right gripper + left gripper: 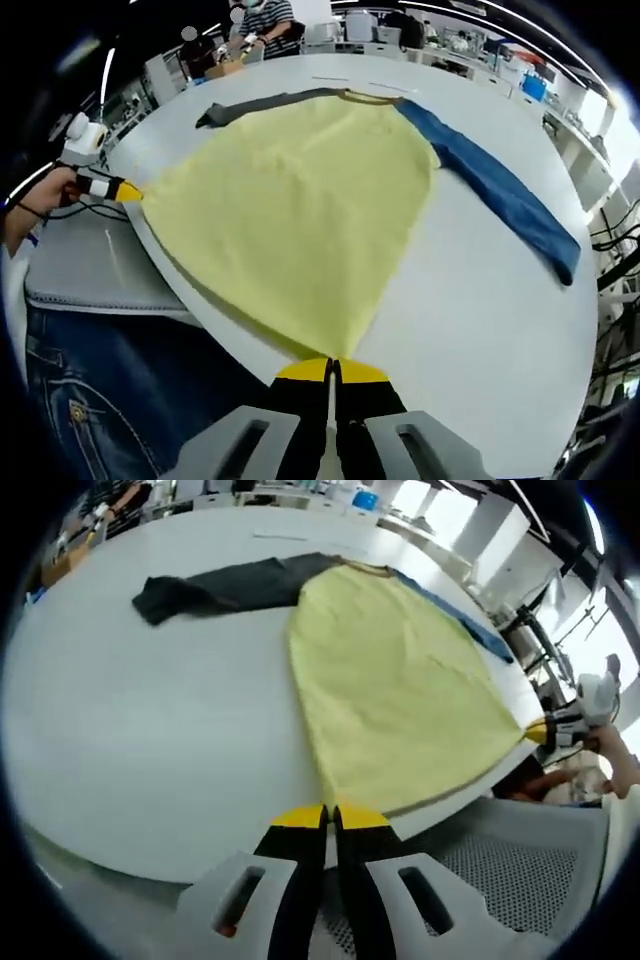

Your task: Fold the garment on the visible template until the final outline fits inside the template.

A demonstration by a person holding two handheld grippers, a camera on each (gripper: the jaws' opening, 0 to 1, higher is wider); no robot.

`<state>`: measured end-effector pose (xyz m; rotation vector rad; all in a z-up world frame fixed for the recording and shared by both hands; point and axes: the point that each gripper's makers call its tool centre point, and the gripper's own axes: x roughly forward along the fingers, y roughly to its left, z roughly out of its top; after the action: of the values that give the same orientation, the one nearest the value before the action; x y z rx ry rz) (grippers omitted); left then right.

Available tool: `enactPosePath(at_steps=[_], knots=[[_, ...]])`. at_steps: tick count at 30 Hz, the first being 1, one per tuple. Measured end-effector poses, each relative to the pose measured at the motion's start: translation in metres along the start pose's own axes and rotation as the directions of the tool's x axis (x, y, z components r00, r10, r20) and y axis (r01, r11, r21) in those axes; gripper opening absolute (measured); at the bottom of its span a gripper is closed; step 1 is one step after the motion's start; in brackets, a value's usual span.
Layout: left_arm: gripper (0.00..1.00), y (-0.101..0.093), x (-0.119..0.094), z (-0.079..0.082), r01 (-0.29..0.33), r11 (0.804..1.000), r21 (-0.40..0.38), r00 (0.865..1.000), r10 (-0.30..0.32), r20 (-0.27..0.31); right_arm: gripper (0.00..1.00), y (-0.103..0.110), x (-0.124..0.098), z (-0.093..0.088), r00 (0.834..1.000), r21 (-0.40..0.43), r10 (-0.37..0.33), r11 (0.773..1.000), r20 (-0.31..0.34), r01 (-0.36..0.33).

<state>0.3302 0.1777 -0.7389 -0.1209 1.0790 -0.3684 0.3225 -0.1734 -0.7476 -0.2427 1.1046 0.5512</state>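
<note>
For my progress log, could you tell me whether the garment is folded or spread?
Spread: the garment lies flat, dark sleeve and blue sleeve extended.

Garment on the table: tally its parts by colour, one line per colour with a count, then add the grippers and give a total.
Yellow body panel: 1
Blue sleeve: 1
Dark grey sleeve: 1
Grippers, each shut on a bottom corner of the yellow panel: 2, left gripper and right gripper
Total: 5

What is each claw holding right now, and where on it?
Both claws, left and right, are shut on the yellow fabric garment with one dark grey and one blue sleeve, one at each bottom hem corner.
</note>
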Motion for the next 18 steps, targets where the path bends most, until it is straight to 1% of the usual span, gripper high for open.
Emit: enactPosePath(at_steps=[4, 8, 11, 12, 15, 17, 18], knots=[[0.00, 0.003, 0.002, -0.003, -0.018, 1.000, -0.007, 1.000, 0.018, -0.008, 0.00, 0.000, 0.001, -0.002, 1.000, -0.022, -0.004, 1.000, -0.010, 0.004], [0.00, 0.003, 0.004, -0.007, -0.031, 0.999, 0.017, 0.999, 0.031, -0.021, 0.00, 0.001, 0.003, -0.005, 1.000, -0.034, -0.001, 0.999, -0.024, 0.001], [0.01, 0.002, 0.004, -0.007, -0.036, 0.999, 0.039, 0.999, 0.037, -0.026, 0.00, 0.000, 0.004, -0.006, 1.000, -0.023, -0.004, 1.000, -0.025, 0.003], [0.01, 0.007, 0.004, -0.007, -0.041, 0.998, 0.043, 0.999, 0.042, -0.025, 0.00, 0.000, 0.005, -0.006, 1.000, -0.022, -0.001, 1.000, -0.025, 0.000], [0.01, 0.009, 0.004, -0.007, -0.047, 0.998, 0.050, 0.998, 0.048, -0.030, 0.00, 0.001, 0.006, -0.007, 1.000, -0.007, 0.007, 1.000, -0.027, -0.007], [0.02, 0.011, 0.003, -0.008, -0.052, 0.996, 0.075, 0.998, 0.055, -0.040, 0.00, 0.000, 0.005, -0.006, 1.000, 0.000, 0.007, 1.000, -0.018, -0.007], [0.03, 0.011, 0.003, -0.008, -0.057, 0.994, 0.092, 0.997, 0.060, -0.039, 0.00, 0.000, 0.004, -0.006, 1.000, 0.021, 0.013, 1.000, -0.014, -0.013]])
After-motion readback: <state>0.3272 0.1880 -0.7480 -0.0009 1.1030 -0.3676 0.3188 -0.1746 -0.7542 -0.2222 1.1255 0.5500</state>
